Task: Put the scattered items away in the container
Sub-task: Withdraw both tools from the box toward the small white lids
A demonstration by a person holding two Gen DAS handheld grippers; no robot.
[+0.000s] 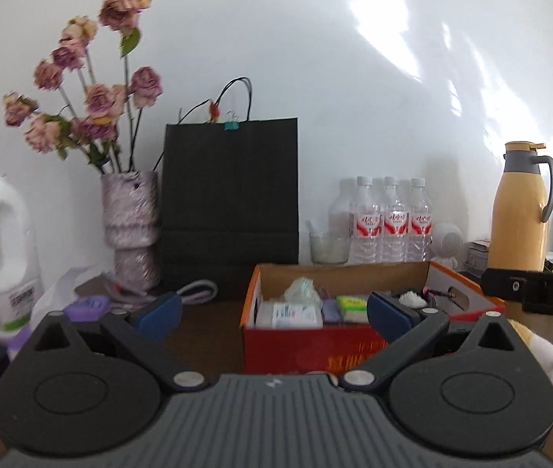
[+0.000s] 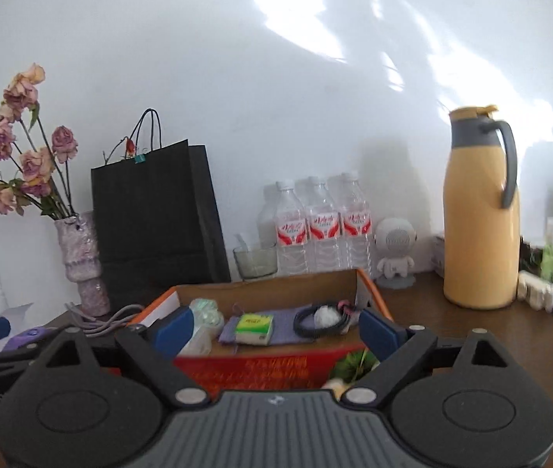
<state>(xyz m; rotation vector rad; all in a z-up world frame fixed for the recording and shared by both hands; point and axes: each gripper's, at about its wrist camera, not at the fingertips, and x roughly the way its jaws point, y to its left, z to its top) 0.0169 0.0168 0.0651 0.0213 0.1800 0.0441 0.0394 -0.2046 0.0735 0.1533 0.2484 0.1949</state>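
Left gripper (image 1: 272,314) and right gripper (image 2: 276,329): both have blue pads spread wide apart, nothing between them, both hovering just short of the box.

White wall (image 1: 315,58) fills the background, with sun patches upper right. Brown wooden table (image 2: 471,335) runs under everything.

Beyond the left gripper, back row along the wall, far left to far right: white detergent jug (image 1: 1,241), vase of dried pink roses (image 1: 130,226), black paper bag (image 1: 231,202) dead ahead, glass cup (image 1: 329,247), three water bottles (image 1: 391,222), small white speaker figure (image 1: 447,241), yellow thermos jug (image 1: 520,210).

Container: open cardboard box (image 2: 268,364), red front, orange rim, straight ahead of both grippers and close. Inside, seen from the right wrist: clear crinkled bag (image 2: 208,312) at left, green-white tissue pack (image 2: 255,327) on a purple cloth (image 2: 280,325) mid, black cable coil (image 2: 321,321) around something white at right.

Left of the box, near the left gripper's left pad: purple item (image 1: 87,308) and a grey cord (image 1: 198,292), both outside the box.
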